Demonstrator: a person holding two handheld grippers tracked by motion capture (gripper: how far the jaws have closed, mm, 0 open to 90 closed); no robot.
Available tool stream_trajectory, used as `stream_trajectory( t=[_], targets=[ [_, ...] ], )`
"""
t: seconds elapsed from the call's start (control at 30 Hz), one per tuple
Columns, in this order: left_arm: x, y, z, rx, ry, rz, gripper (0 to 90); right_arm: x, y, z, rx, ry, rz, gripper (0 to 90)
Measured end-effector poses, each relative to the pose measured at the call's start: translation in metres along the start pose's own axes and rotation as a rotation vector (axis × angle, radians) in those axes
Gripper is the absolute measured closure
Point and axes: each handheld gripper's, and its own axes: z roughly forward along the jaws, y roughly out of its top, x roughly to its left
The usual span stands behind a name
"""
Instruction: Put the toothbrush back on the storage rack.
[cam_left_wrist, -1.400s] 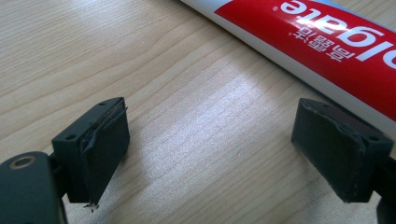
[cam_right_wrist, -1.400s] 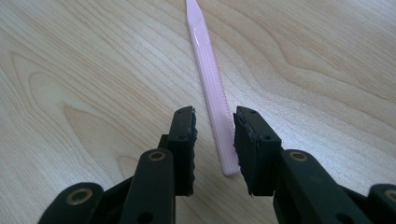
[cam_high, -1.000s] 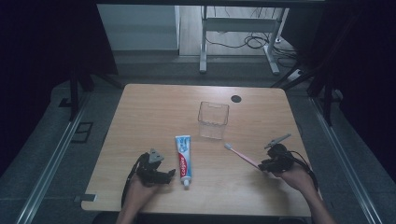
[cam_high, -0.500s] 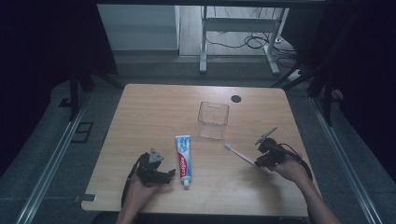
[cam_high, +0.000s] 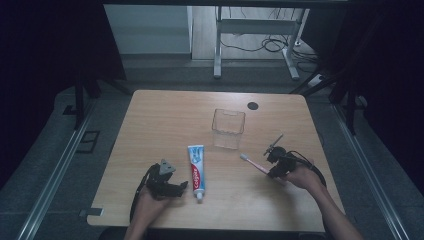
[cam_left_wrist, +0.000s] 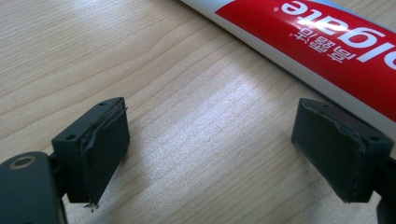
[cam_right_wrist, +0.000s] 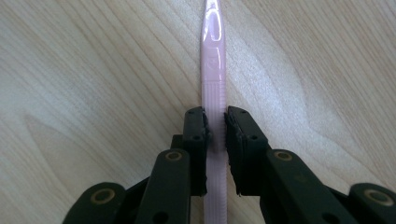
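Closing right gripper (cam_right_wrist: 215, 128) fingers (cam_right_wrist: 195, 135) onto the pink toothbrush (cam_right_wrist: 214, 70) handle mid-length, near the surface's right edge. Looking light, stiff, slippery, thin — needing a centred pinch. Left gripper (cam_left_wrist: 224, 154) fingers spread wide, holding nothing.

A light wooden table (cam_high: 150, 125) carries a clear plastic box (cam_high: 228, 128), a toothpaste tube (cam_high: 196, 165) lying flat, a pink toothbrush (cam_high: 254, 163), and a small black disc (cam_high: 253, 105) near its far edge.

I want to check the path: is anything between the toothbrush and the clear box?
Nothing visible. The toothbrush, between the right gripper jaws, lies just before the clear box, with bare table between them; the toothpaste lies aside.
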Motion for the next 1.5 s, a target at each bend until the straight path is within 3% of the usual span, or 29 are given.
stream_trajectory(
  t=[0.5, 0.63, 0.9, 1.5],
  targets=[
    [0.0, 0.0, 0.0, 0.0, 0.0, 0.0, 11.3, -0.002, 0.006, 0.002, 0.027, 0.012, 0.011, 78.1],
    [0.0, 0.0, 0.0, 0.0, 0.0, 0.0, 11.3, -0.002, 0.006, 0.002, 0.026, -0.024, 0.017, 78.5],
    [0.0, 0.0, 0.0, 0.0, 0.0, 0.0, 11.3, -0.002, 0.001, -0.003, -0.022, -0.026, 0.036, 78.6],
    [0.0, 0.0, 0.0, 0.001, 0.0, 0.001, 11.4, 0.001, -0.012, -0.041, -0.203, -0.013, 0.063, 78.6]
  ],
)
